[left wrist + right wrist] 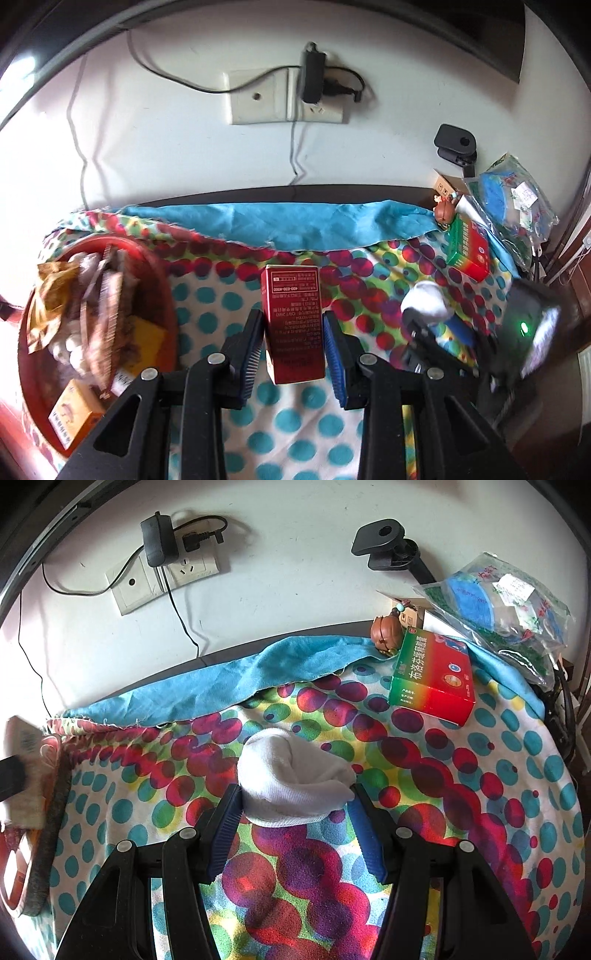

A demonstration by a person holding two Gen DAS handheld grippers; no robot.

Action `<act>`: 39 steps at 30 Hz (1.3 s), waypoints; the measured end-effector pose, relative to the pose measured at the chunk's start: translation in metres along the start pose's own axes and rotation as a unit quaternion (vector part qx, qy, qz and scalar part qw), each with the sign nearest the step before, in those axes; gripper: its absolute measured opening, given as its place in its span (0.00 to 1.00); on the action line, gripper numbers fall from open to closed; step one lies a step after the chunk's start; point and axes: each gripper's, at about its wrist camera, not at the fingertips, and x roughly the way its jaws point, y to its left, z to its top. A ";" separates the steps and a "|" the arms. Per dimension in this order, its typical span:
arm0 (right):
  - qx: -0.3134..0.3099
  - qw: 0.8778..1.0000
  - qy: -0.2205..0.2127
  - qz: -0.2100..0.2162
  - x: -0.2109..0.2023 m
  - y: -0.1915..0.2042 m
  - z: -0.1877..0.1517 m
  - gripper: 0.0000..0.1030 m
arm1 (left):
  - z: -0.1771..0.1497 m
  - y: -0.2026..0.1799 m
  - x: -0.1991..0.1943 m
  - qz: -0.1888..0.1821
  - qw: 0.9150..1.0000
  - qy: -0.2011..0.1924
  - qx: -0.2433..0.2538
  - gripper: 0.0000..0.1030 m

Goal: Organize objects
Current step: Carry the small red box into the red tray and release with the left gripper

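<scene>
Left wrist: our left gripper [293,345] pinches the red box [293,325] upright, lifted, long axis along the fingers; basket [168,314] lies just left of it

Right wrist: right gripper [295,808] pinches the white sock [291,779] on the cloth [424,775], basket [55,794] far left of it, so left hand nearer

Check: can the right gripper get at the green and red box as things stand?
Probably not yet: the right gripper is shut on the white sock. The path itself looks clear, only spotted cloth lies between it and the green and red box.
</scene>
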 end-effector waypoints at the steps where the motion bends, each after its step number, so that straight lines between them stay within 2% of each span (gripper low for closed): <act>1: -0.001 1.000 0.000 -0.002 0.000 0.001 0.000 0.54 | -0.002 0.005 -0.006 0.003 1.000 -0.005 0.000 0.32; 5: -0.011 1.000 0.001 -0.011 0.000 0.004 0.000 0.54 | -0.011 0.033 -0.026 0.032 0.999 -0.020 -0.007 0.32; 11: -0.018 1.000 0.002 -0.019 0.001 0.008 0.000 0.54 | -0.024 0.089 -0.040 0.077 0.996 -0.026 -0.046 0.32; 14: -0.022 0.999 0.003 -0.024 0.001 0.009 0.000 0.54 | -0.029 0.116 -0.041 0.108 0.992 -0.027 -0.061 0.32; 20: -0.032 0.999 0.004 -0.034 0.002 0.013 0.000 0.54 | -0.043 0.159 -0.033 0.142 0.986 -0.026 -0.080 0.32; 24: -0.036 0.999 0.005 -0.039 0.003 0.014 0.000 0.54 | -0.051 0.182 -0.021 0.140 0.985 -0.010 -0.105 0.32; 31: -0.044 0.998 0.006 -0.048 0.004 0.018 0.000 0.54 | -0.061 0.207 -0.001 0.158 0.980 0.005 -0.118 0.32; 39: -0.047 0.997 0.008 -0.053 0.004 0.020 0.000 0.54 | -0.065 0.227 0.018 0.149 0.979 0.016 -0.137 0.30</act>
